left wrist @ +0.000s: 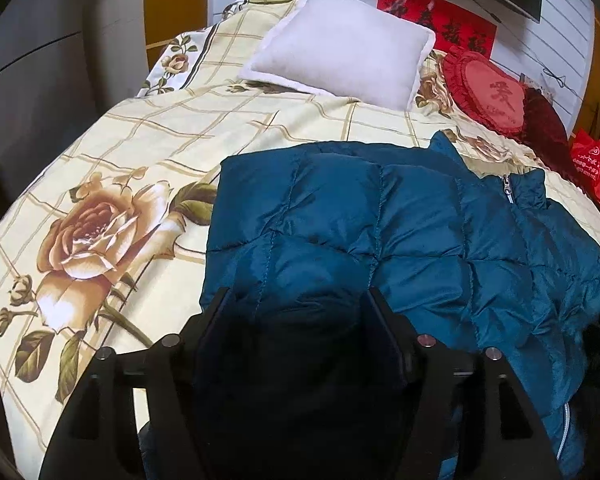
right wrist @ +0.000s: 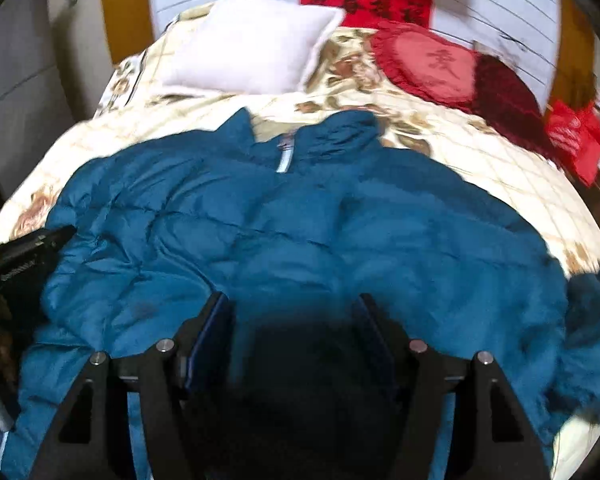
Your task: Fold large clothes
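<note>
L wrist view: blue puffer jacket (left wrist: 380,220) spread on bed (left wrist: 140,152), over floral checked cover, lying toward bed's right side and near edge. Left side of jacket looks folded in, w/ straight edge beside big rose print (left wrist: 96,232). Collar and zipper pull (left wrist: 507,188) up toward headboard end. Left gripper (left wrist: 296,300) low over jacket's near part; jaws apart, puffy fabric bulging btwn them; can't tell if pinched. White pillow (left wrist: 340,60) at head of bed, red heart cushion (left wrist: 488,92) to its right, dark red cushion (left wrist: 548,132) just beside that. Red bag (left wrist: 592,164) off bed's right edge. Red banner (left wrist: 436,16) on wall.

R wrist view (blurry): same jacket (right wrist: 300,208) filling mid-frame, collar (right wrist: 288,148) pointing at pillow (right wrist: 252,44). Right gripper (right wrist: 292,304) right above jacket's lower front, jaws released, wide gap, fabric below in shadow. Left gripper (right wrist: 24,256) poking in at left edge, by jacket's left side. Heart cushion (right wrist: 428,64) and bag (right wrist: 576,136) at right.
</note>
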The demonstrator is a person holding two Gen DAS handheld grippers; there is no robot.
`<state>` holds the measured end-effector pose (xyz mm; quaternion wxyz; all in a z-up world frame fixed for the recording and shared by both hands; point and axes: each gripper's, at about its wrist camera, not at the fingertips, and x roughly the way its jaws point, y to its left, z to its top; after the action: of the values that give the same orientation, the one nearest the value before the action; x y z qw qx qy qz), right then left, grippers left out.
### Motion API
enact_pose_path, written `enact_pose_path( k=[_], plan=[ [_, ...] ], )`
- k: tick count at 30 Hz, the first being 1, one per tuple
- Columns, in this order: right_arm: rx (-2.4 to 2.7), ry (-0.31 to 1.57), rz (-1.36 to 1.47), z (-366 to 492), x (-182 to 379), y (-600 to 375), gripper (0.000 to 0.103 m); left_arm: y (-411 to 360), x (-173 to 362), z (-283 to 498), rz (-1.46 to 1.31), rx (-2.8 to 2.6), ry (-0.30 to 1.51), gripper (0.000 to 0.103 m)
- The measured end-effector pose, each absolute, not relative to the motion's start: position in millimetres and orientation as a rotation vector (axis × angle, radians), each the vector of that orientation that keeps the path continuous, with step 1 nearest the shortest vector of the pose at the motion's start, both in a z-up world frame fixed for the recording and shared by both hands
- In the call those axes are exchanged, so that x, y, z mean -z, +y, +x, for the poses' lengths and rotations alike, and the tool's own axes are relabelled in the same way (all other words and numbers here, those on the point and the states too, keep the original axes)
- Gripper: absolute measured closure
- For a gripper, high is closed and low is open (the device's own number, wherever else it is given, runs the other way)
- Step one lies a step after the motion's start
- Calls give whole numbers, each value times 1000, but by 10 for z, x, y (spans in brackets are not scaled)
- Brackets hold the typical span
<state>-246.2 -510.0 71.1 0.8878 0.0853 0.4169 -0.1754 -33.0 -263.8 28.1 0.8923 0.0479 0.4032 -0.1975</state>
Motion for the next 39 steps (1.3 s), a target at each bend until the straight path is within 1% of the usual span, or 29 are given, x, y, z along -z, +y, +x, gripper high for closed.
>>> enact_pose_path(
  k=[2,4,7,10,13,15,18,21,25,27,30,34,39],
  plan=[
    [402,891,166,-2551,-672,-5186,33,-2643,-258,-310,97,407,850,27],
    [417,919,161,-2601,-572,-5255,27,-2649,-246,-306,99,402,856,25],
    [392,914,200,-2685,-507,-5316,27,-2645,-278,-354,115,398,857,26],
    [375,934,192,-2766,-612,-5335,27,-2610,-422,-503,116,428,844,28],
    [438,869,172,-2967,-841,-5459,27,-2619,-619,-687,79,496,806,28],
    [487,847,177,-3059,-946,-5624,27,-2725,-719,-786,88,533,795,28],
    [522,880,191,-3098,-944,-5819,27,-2935,-780,-890,115,576,784,28],
    [556,917,169,-3135,-824,-5927,29,-3166,-717,-980,149,604,790,28],
    [557,961,176,-3186,-550,-5993,30,-3449,-450,-1033,233,597,845,28],
    [560,965,141,-3190,-522,-5931,30,-3554,-351,-1062,294,573,846,28],
    [545,983,128,-3200,-614,-5890,31,-3573,-374,-1076,297,575,837,28],
    [527,879,139,-3230,-921,-5841,30,-3546,-456,-997,263,575,834,28],
    [515,843,187,-2967,-1042,-5907,30,-3568,-581,-842,225,548,819,28]
  ],
)
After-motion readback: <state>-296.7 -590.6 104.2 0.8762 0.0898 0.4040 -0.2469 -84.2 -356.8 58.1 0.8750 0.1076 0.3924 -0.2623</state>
